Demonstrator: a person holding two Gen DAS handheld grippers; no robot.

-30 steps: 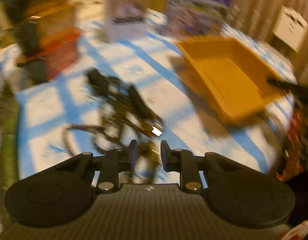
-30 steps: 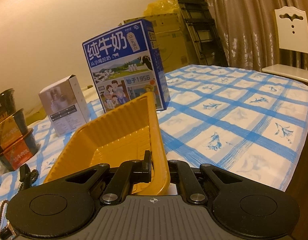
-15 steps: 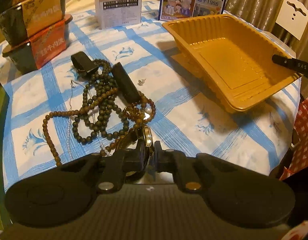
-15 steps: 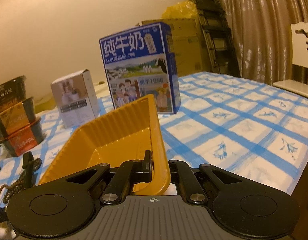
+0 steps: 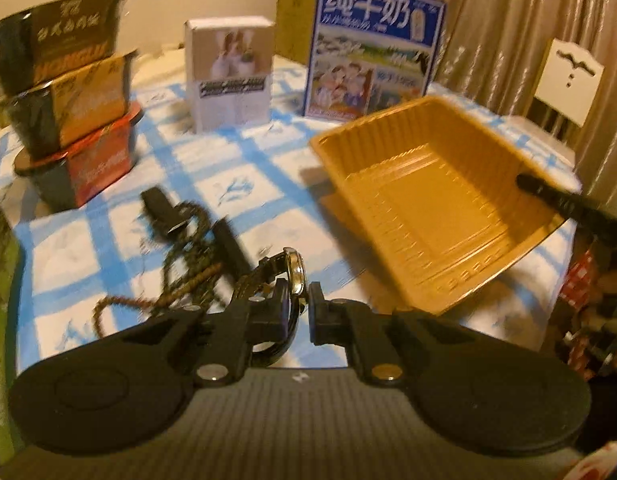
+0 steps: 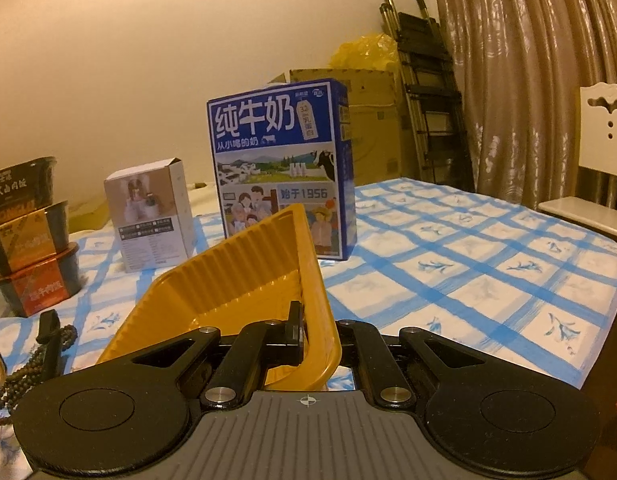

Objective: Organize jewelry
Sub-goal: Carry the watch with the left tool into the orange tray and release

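My left gripper (image 5: 298, 306) has lifted the watch (image 5: 293, 270), clamped, off the beads (image 5: 188, 248); my right gripper (image 6: 320, 334) pinches the yellow tray's (image 6: 244, 272) rim near the bench's edge.

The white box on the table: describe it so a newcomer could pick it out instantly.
Find the tall blue milk carton at the back of the checked tablecloth. Left of it, standing apart, is the white box, with the stacked dark bowls further left. It alone is small, pale and upright, with a photo on its front.

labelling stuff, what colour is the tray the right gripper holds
Orange-yellow tray, clearest in the left wrist view.
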